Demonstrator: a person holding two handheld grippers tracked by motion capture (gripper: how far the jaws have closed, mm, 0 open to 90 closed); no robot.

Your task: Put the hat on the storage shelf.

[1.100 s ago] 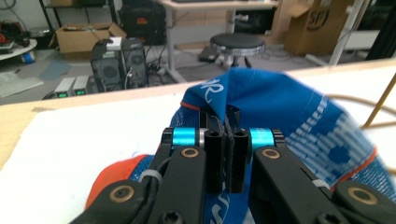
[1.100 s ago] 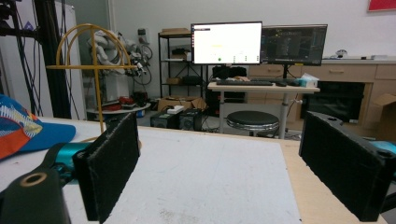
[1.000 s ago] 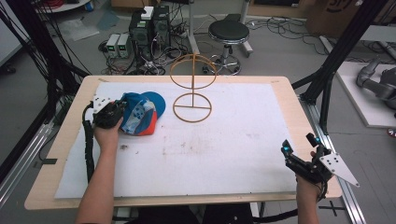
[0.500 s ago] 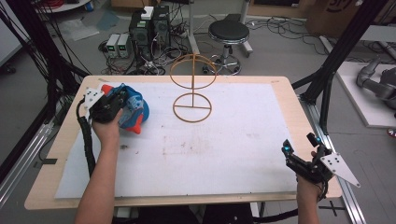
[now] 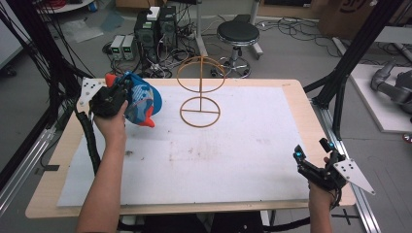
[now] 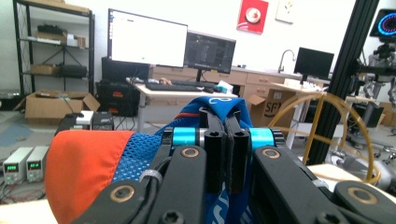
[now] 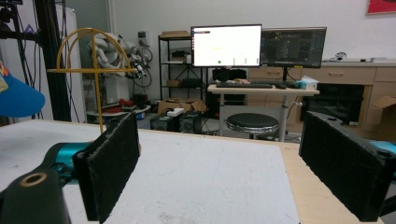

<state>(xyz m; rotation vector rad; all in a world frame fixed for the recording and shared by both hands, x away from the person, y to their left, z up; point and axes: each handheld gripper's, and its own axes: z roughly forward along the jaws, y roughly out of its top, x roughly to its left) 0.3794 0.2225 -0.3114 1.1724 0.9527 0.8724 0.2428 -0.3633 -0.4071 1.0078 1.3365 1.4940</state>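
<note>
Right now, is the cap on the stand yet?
Not yet. Done: the left claw has pinched the blue and orange cap and holds it above the table. Left: probably setting it on the wire stand. The right claw waits open.

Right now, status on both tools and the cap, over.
Left tool shut on the blue-and-orange cap, held above the table. Right tool open, empty, at the near right corner. Wire stand beside the cap, apart.
</note>
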